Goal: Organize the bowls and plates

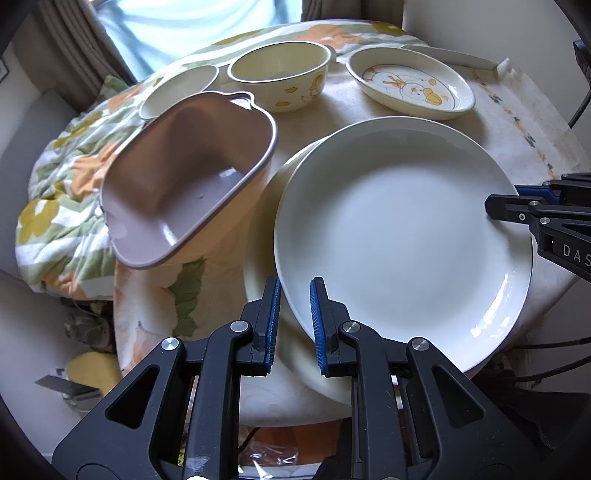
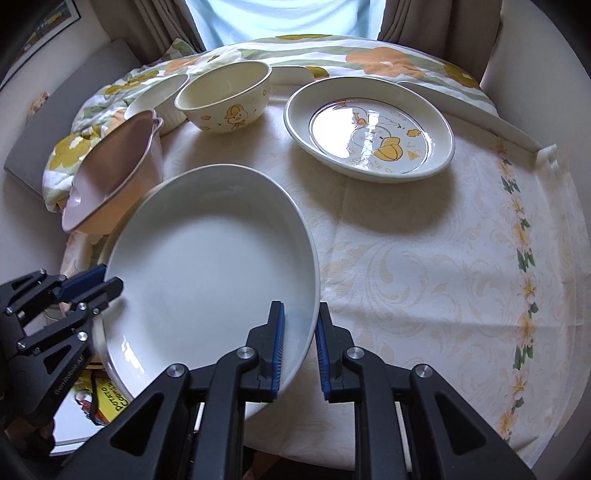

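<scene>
Firmly, both hand-held grippers [image 1: 293,317] [image 2: 299,345] on white plate [image 1: 399,229] rim.

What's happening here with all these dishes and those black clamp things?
A person is tidying dishes with two hand-held grippers. The left gripper and the right gripper each pinch opposite rims of a large white plate, which sits over another white plate on the table. Nearby are a pink rectangular bowl, a cream cartoon bowl, a small white bowl and an oval duck plate.

Curtained bright window [image 2: 284,18]; clothed table [image 2: 424,258]
</scene>
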A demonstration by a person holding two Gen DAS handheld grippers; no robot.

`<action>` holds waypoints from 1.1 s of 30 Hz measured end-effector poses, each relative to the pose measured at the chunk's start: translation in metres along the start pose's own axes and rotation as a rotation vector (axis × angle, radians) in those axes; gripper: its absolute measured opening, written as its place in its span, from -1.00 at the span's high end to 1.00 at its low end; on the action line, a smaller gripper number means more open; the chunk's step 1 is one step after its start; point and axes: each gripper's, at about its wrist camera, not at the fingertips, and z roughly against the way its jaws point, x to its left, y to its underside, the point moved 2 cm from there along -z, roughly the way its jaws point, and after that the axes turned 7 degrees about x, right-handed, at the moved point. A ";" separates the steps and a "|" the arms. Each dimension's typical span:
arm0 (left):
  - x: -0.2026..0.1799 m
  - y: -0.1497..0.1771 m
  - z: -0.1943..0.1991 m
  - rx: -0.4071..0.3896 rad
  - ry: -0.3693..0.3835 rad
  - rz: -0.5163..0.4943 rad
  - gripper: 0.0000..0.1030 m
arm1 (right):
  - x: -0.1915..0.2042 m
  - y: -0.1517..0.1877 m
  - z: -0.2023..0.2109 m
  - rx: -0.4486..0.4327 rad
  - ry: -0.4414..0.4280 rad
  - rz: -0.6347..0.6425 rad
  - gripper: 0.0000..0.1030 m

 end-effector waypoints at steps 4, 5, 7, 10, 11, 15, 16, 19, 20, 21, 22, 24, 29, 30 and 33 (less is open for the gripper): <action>0.002 0.002 0.002 -0.007 -0.004 0.001 0.72 | 0.004 0.000 -0.001 -0.001 0.038 0.013 0.69; 0.002 0.002 0.002 -0.008 -0.005 0.002 0.72 | 0.004 0.000 -0.001 -0.001 0.040 0.014 0.69; 0.003 0.003 0.003 -0.009 -0.012 0.005 0.72 | 0.003 0.000 -0.001 0.000 0.039 0.012 0.69; 0.005 0.003 0.003 -0.009 -0.011 0.014 0.72 | 0.005 0.000 -0.001 0.000 0.043 0.013 0.69; 0.006 0.003 0.003 -0.011 0.000 0.020 0.72 | 0.005 0.000 -0.001 -0.002 0.041 0.011 0.69; 0.004 0.004 0.003 -0.008 -0.011 0.019 0.72 | 0.003 0.001 -0.002 -0.003 0.034 0.009 0.69; 0.004 0.004 0.003 -0.006 -0.009 0.022 0.72 | 0.004 0.001 -0.001 -0.003 0.031 0.008 0.69; 0.006 0.002 0.006 -0.006 0.008 0.037 0.72 | 0.003 0.001 0.000 -0.003 0.020 0.004 0.69; 0.006 0.001 0.010 -0.014 0.012 0.039 0.72 | 0.002 0.001 0.001 -0.004 0.014 0.002 0.69; 0.007 -0.001 0.016 -0.026 0.011 0.040 0.72 | 0.001 0.001 0.003 -0.006 0.008 -0.001 0.69; 0.007 -0.003 0.024 -0.045 0.013 0.042 0.72 | 0.001 0.000 0.007 -0.012 0.005 -0.005 0.69; 0.008 -0.009 0.041 -0.085 0.021 0.047 0.71 | -0.004 -0.003 0.018 -0.034 -0.003 -0.018 0.69; 0.014 -0.036 0.093 -0.241 0.025 0.075 -0.44 | -0.028 -0.014 0.060 -0.126 -0.050 -0.079 0.62; 0.015 -0.043 0.105 -0.292 0.008 0.080 -0.98 | -0.035 -0.016 0.072 -0.157 -0.046 -0.092 0.52; 0.012 -0.059 0.130 -0.416 0.013 0.052 -0.99 | -0.050 -0.024 0.098 -0.233 -0.053 -0.121 -0.80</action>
